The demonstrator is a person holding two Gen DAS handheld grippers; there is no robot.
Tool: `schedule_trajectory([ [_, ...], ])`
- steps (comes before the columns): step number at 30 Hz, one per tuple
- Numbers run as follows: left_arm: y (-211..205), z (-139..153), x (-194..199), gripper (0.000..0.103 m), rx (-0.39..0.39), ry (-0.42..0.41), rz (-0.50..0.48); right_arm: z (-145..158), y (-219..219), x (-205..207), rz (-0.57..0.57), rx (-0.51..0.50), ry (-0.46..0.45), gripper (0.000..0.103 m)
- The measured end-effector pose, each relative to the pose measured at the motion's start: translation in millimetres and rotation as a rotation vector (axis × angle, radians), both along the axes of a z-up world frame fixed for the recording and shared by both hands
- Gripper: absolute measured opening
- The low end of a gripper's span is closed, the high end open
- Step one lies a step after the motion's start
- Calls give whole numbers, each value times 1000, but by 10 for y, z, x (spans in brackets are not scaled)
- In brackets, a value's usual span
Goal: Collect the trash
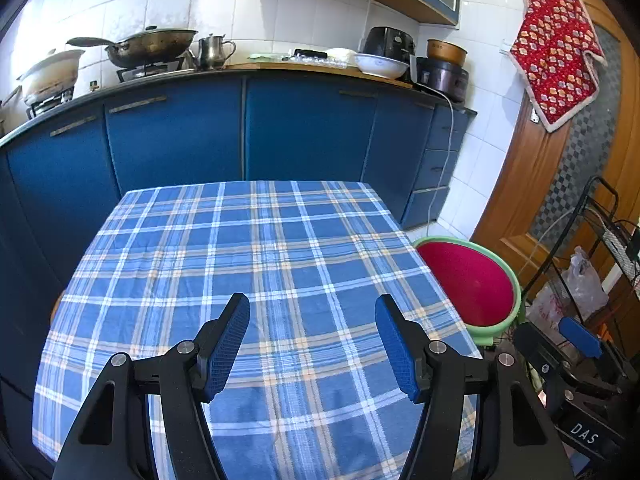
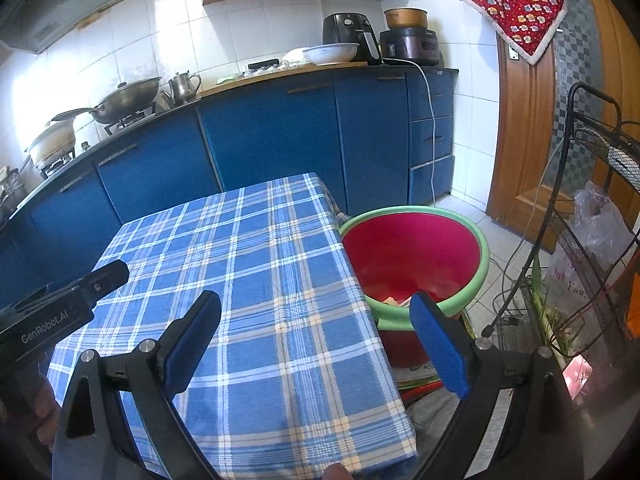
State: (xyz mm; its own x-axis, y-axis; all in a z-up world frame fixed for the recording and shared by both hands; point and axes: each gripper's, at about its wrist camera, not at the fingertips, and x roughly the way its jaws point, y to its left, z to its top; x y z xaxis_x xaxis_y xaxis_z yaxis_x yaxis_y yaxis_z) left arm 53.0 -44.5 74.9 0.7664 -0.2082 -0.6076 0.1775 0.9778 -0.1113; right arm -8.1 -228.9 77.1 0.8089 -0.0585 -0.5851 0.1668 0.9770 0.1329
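Both grippers empty over a bare checked table; scraps already in the basin beside it.

Left gripper [image 1: 312,340] hovers above the blue plaid tablecloth [image 1: 256,248], pads spread about halfway, nothing between them. Right gripper [image 2: 316,336] straddles the table's right edge, jaws wide, also holding nothing. No trash shows on the cloth in either view. The red basin with green rim [image 2: 486,256] sits low, just beside the table's right edge; a few pale scraps [image 2: 396,300] lie at its bottom, half hidden behind the right gripper's blue pad. Judgement: collecting looks near finished, or the next piece lies out of view. Risks: the right gripper, hanging over the basin's near rim, could knock or tip it on a careless swing; a low pass could snag and drag the cloth; the wire rack [image 2: 588,152] and loose cables to the right crowd that side.
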Motion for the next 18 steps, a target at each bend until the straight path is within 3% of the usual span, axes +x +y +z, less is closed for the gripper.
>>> schedule_trajectory([
  [18, -10, -5, -2, 67, -1, 1, 0, 1, -1, -6, 2, -1, 1, 94],
])
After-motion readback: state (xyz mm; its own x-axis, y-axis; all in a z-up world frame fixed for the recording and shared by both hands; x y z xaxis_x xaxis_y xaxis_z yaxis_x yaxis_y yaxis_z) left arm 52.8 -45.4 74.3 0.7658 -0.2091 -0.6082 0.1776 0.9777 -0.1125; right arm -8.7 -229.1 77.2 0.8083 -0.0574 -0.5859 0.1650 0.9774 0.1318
